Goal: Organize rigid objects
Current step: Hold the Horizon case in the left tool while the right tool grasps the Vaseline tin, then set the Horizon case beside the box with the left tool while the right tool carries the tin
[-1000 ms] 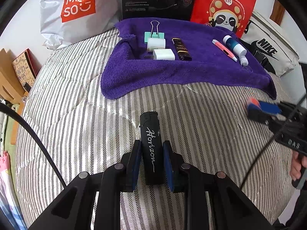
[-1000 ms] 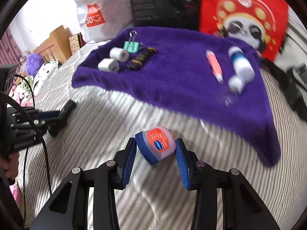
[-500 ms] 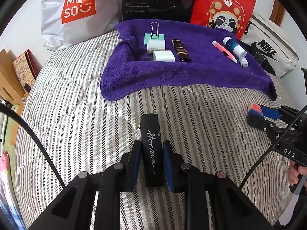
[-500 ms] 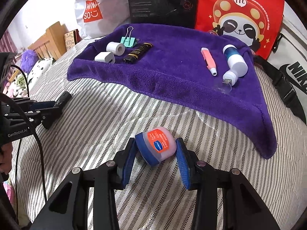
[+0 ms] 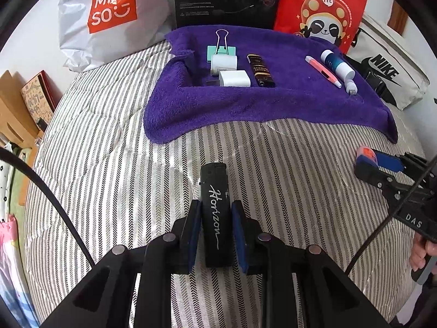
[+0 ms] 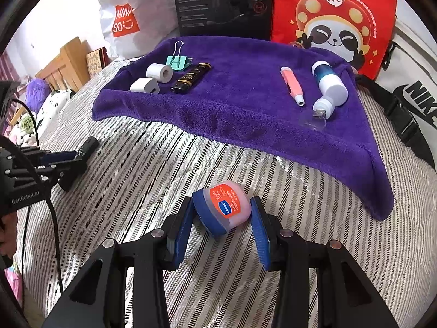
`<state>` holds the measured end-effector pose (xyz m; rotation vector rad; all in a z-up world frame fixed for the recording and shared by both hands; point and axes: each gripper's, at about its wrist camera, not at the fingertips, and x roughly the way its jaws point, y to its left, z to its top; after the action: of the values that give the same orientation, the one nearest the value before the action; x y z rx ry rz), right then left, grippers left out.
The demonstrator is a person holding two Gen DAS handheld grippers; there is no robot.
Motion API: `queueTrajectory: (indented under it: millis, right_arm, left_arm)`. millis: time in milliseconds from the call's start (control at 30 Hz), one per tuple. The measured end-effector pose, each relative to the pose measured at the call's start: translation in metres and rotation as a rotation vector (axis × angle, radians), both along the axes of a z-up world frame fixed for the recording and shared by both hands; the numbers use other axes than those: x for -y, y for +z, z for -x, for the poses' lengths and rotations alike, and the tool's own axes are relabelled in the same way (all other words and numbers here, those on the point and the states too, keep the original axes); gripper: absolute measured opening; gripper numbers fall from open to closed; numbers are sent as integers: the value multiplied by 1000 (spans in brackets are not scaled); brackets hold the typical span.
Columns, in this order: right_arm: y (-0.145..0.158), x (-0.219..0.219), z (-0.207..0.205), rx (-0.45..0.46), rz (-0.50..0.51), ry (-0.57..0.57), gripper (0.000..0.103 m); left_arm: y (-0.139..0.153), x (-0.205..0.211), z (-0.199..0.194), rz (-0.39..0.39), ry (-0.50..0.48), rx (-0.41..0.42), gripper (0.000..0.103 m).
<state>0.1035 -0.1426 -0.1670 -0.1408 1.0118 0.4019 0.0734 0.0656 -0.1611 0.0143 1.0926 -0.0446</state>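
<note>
Left gripper [image 5: 215, 213] is clenched on the black lighter [image 5: 215, 207], script label up, held lengthwise between the pads just over the striped bed cover [image 5: 109, 164]. Over the last second it has hardly moved: same grip, same spot near the front edge of the purple towel [image 5: 273, 104].

On the towel, far left, the green binder clip [image 5: 221, 50], two white pieces and a dark gold-lettered lighter [image 5: 260, 69] lie close together. Far right, a pink pen [image 5: 323, 71] and a blue-and-white bottle [image 5: 337, 64] lie side by side.

Right gripper [image 6: 221, 213] brackets the small blue-lidded jar [image 6: 222, 209], tipped on its side. Left pad touches the lid; the right pad seems to meet the pink body, though I cannot tell how firmly. A second ago this view was swinging; now it sits steady and squared to the towel.

My read: both picks are done and both items are off the towel, waiting to be placed. The lighter likely belongs beside the dark one on the left; the jar probably goes with the bottle group on the right.
</note>
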Motion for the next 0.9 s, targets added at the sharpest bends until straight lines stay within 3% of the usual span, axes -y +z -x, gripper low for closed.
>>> queueTrajectory:
  millis: [333, 467, 900]
  right_arm:
    - [2, 8, -1, -26, -53, -17, 41]
    - [7, 17, 0, -40, -59, -37, 41]
    - [43, 51, -6, 15, -64, -82, 41]
  left_arm:
    - [0, 0, 1, 8, 12, 15, 21]
    - [7, -7, 3, 106, 21, 16, 21]
    - [38, 4, -17, 79, -22, 50, 21]
